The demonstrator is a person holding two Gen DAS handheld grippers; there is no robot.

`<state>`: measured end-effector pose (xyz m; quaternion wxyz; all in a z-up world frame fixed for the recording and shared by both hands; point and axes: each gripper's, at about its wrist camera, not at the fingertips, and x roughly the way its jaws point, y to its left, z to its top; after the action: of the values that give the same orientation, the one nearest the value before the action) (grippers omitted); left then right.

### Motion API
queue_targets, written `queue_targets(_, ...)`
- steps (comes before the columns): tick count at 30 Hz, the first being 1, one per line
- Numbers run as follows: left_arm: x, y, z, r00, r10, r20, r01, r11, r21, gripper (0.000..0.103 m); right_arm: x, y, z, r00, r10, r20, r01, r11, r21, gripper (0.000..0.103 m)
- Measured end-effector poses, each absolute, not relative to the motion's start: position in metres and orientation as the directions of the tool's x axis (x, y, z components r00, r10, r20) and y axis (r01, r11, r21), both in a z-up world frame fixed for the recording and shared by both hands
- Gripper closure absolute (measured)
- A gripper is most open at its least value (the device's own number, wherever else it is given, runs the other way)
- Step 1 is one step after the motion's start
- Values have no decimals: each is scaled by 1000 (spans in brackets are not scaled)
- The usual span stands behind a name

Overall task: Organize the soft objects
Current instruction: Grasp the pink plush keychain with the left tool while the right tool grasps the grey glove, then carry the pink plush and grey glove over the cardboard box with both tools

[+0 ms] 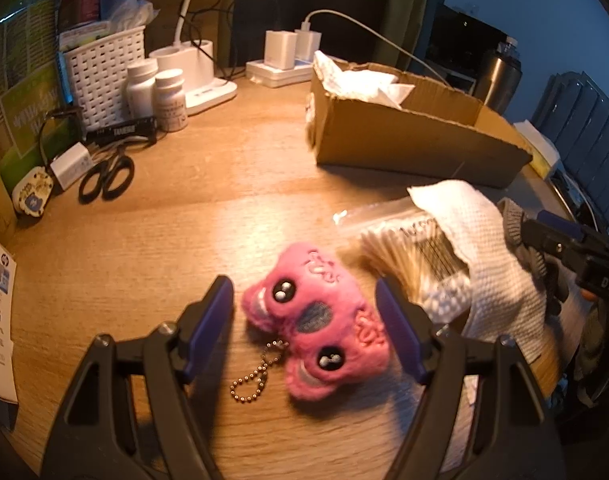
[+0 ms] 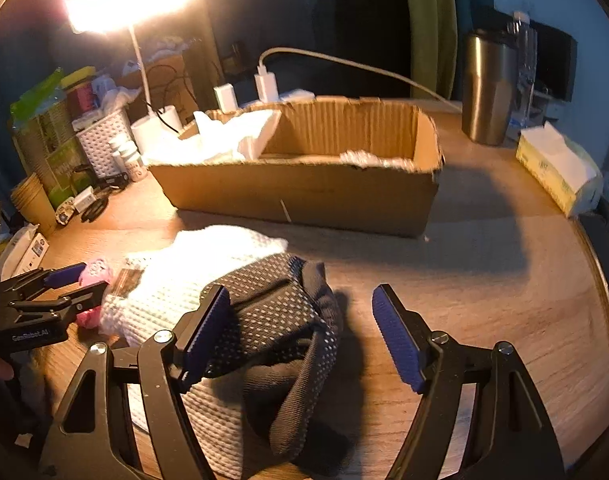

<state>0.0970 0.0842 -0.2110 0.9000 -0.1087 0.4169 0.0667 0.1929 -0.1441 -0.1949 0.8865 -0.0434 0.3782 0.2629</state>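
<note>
Since the pink plush keychain lies flat on the wooden table squarely between the spread blue pads of the left gripper, low and centre in the left wrist view, the coming move turns on that straddle: its long axis runs from upper left to lower right, slantwise across the gap, so a squeeze would likely catch its sides near the lower eye rather than end to end. Neither pad touches the plush yet, as far as I can tell, and its ball chain trails off toward the lower left. Just to its right a bag of cotton swabs sits half under a white paper towel. Over that towel, in the right wrist view, a dark dotted glove lies crumpled, its length running toward the lower edge; the right gripper stands wide apart with its left pad at the glove's edge and its right pad over bare wood. Beyond both, in the upper middle, waits the open cardboard box, probably the place for these soft things.
</note>
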Motion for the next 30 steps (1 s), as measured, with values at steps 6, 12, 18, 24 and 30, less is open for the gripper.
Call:
queue_targets(6,99,82,-214,631,24,-776,-200,971,-133,29,197,-153,-203,513,492,-704,-499,837,222,56)
queue_targets(12,99,80,-214,636,18,-771,-187,974,-131,46,193,-158,-198,527,497,-689,-503,836,219,80)
queue_targets(18,95,76,-209,651,4,-759,-167,976,-139,51,188,-161,-188,548,510,-663,-516,830,212,82)
queue_targets(24,90,71,-189,695,-2,-719,-147,978,-145,51,184,-169,-173,585,517,-624,-513,833,209,83)
queue_targets(30,87,69,-167,734,2,-679,-135,980,-144,51,181,-176,-159,612,521,-595,-509,835,207,83)
